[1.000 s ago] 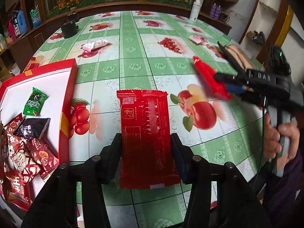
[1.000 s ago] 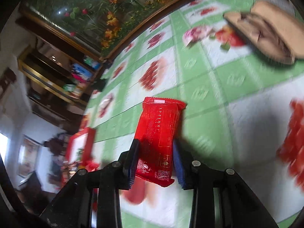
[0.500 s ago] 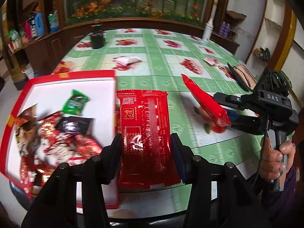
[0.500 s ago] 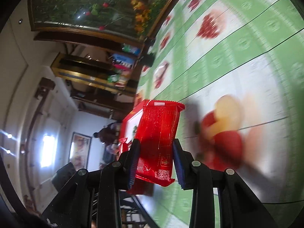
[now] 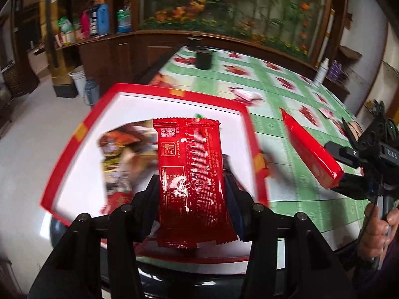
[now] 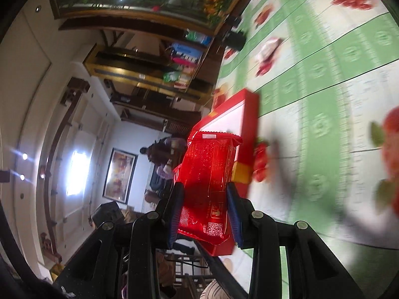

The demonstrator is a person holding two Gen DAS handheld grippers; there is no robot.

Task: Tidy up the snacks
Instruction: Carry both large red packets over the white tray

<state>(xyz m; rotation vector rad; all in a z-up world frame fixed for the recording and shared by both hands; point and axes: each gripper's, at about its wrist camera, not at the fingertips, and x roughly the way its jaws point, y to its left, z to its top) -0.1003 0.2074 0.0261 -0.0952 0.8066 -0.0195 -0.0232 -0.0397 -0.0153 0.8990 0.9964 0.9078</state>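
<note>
Snacks are mid-carry: the left gripper [image 5: 192, 199] pinches a flat red packet [image 5: 190, 174] over the red-rimmed box [image 5: 245, 124] at the table's near left edge, where other wrapped snacks [image 5: 117, 159] already lie. The right gripper [image 6: 204, 214] clamps a second red packet [image 6: 209, 174], off to the box's right above the green tablecloth [image 6: 324, 79]. Judging by this, each packet should be lowered inside the rim before the fingers part, left first, keeping the two grippers apart.
</note>
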